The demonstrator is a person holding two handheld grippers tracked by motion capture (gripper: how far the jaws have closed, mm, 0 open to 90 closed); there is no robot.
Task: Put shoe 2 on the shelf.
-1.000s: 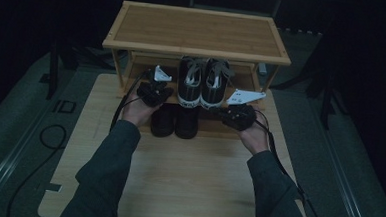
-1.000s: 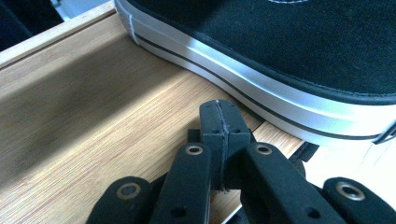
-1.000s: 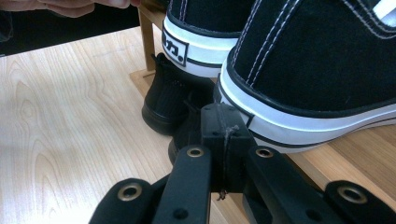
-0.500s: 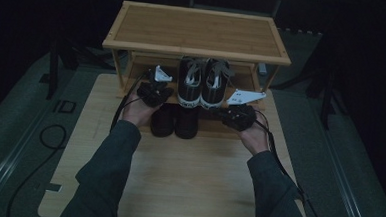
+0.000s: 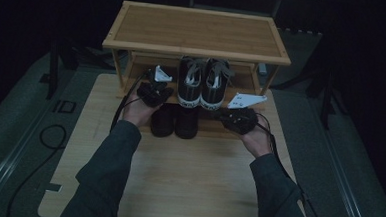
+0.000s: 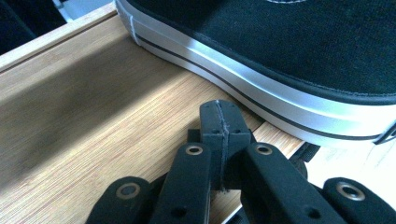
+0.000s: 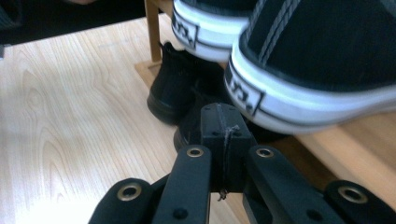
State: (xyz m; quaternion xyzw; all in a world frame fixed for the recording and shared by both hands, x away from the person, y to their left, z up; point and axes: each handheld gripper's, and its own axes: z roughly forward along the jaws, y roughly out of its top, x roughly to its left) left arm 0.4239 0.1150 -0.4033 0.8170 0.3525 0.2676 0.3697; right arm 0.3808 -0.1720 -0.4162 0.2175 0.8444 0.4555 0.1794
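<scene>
High view: looked down and forward from above the person's side, far off, over the wooden rack (image 5: 197, 33) | left gripper view: sat low, close against a sneaker's (image 6: 289, 60) side | right gripper view: close behind the sneaker heels | shared: sneakers, rack shelf.

Small dark marks are showing on the white heel patches (image 7: 244, 98) of the black sneakers (image 7: 322, 51) standing on the wooden rack (image 5: 197, 31), but they are staying too blurred to read. No other lettering is coming through near the rack.
</scene>
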